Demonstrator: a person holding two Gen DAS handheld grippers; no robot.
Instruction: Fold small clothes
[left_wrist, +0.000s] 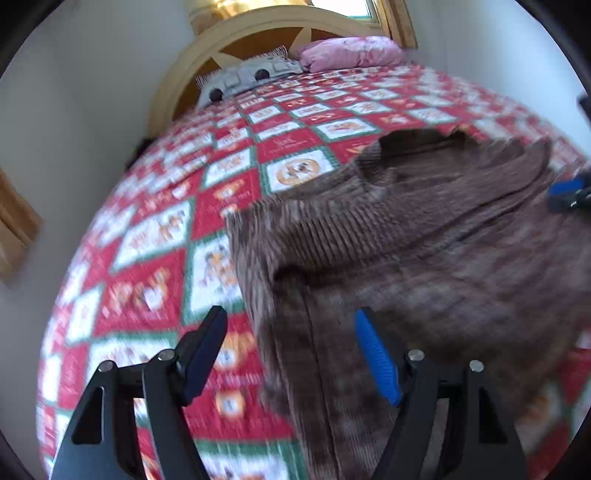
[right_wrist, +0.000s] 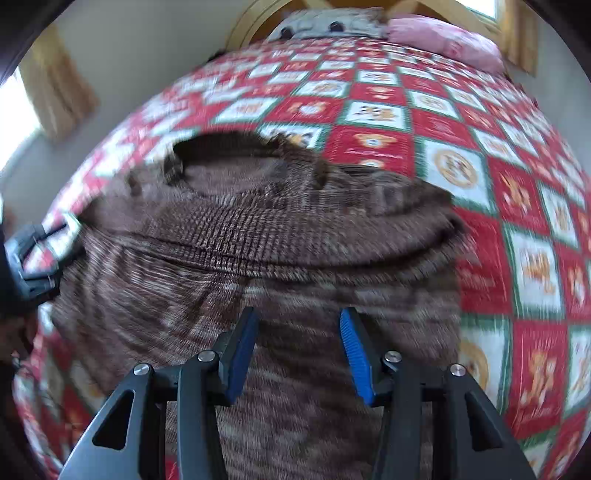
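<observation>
Left wrist view. Left gripper (left_wrist: 291, 354): tilted steeply down toward the bed, jaws standing wide, pads pressing on nothing. One finger hangs over the bedspread (left_wrist: 229, 155), the other over the sweater (left_wrist: 424, 236); the sweater's near edge lies in the gap between them. Sweater: brown ribbed knit, lying spread on the bed at the right of the view, neck opening toward the headboard (left_wrist: 207, 62), a fold ridge running across below the neck; blurred. Right gripper (left_wrist: 567, 194): only a blue-padded tip shows at the right edge, over the sweater's far side. Two pillows, one grey (left_wrist: 243, 79) and one pink (left_wrist: 351, 53), lie at the head of the bed.

Right wrist view. Right gripper (right_wrist: 299, 350): angled steeply down, jaws partly apart, nothing clamped; both fingers hang over the sweater (right_wrist: 258, 229). Sweater: fills the middle and left of the view, flat on the red, white and green checked bedspread (right_wrist: 480, 166), neck opening away from the camera. Left gripper (right_wrist: 37, 258): partly seen at the left edge, by the sweater's side.
</observation>
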